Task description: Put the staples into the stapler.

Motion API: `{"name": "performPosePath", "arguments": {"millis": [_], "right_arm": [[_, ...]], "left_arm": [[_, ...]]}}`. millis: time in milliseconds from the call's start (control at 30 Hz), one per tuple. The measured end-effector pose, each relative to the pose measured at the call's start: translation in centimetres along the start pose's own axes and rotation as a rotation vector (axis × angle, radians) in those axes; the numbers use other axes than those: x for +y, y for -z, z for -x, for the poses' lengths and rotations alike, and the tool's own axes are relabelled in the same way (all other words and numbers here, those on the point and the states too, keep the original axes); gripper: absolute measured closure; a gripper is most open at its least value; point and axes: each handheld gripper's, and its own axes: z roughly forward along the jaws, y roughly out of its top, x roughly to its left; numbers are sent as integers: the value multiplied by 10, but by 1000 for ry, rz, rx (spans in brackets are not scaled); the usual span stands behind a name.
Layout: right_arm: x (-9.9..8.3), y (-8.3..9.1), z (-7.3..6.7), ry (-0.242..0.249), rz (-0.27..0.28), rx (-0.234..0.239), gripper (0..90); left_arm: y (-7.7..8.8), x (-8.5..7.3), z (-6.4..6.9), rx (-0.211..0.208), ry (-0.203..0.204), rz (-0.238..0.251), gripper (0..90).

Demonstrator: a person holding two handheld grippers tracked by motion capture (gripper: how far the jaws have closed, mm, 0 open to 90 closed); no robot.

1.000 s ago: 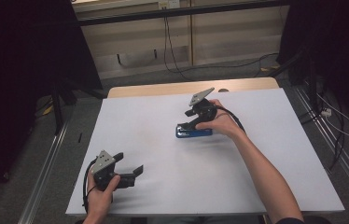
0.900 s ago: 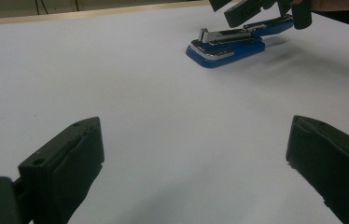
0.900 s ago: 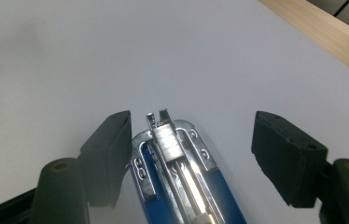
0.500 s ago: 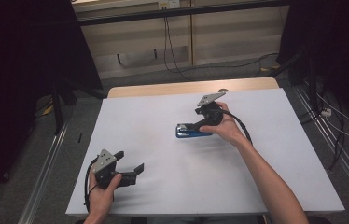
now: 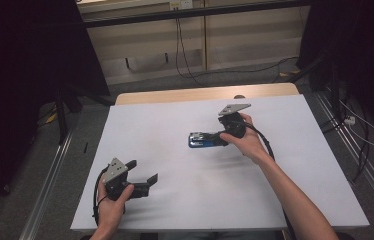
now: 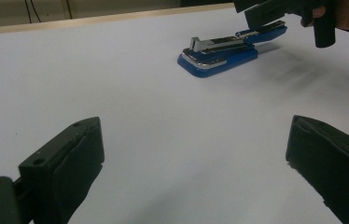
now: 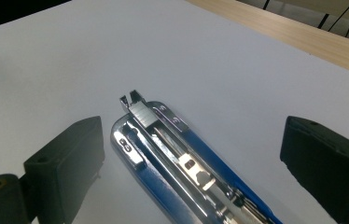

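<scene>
Now the stapler [image 5: 206,139] is found lying flat near the middle of the white table [image 5: 175,210], a little toward the far right, and the right gripper [image 5: 223,136] is held directly over its rear end, jaws spread wide and nothing caught between them. In the right gripper view the stapler [image 7: 182,163] is seen running up between the two open jaws, which stand well to either side of it without touching; by the look of it, the gripper is lined up along the stapler's length so that a grasp across the body can be made. The left gripper [image 5: 145,181] is kept low at the near left corner, well apart from the action, its jaws also wide apart and empty; it seems to be parked out of the way while the right side does the work. From the left gripper view the stapler [image 6: 231,48] is watched across bare tabletop, with the right gripper [image 6: 280,11] hanging over its far end. As for the stapler itself: a blue base and blue body are shown, with bright chrome metal on top. The top looks raised or folded back, because the shiny staple channel and its small slots are laid open to the camera. A notched metal tip is pointed away from the right gripper.
</scene>
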Motion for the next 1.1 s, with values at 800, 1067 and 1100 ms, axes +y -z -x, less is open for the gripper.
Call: {"name": "performPosePath", "arguments": {"millis": [800, 1067, 1100], "right_arm": [[-34, 48, -9, -27, 135, -228, 58], [-41, 63, -13, -63, 186, -244, 49], [-42, 65, -13, -64, 186, -245, 47]], "left_arm": [[-4, -3, -8, 71, -10, -11, 44], [-7, 1, -6, 72, -27, 6, 44], [-7, 2, -5, 76, -34, 0, 44]]}}
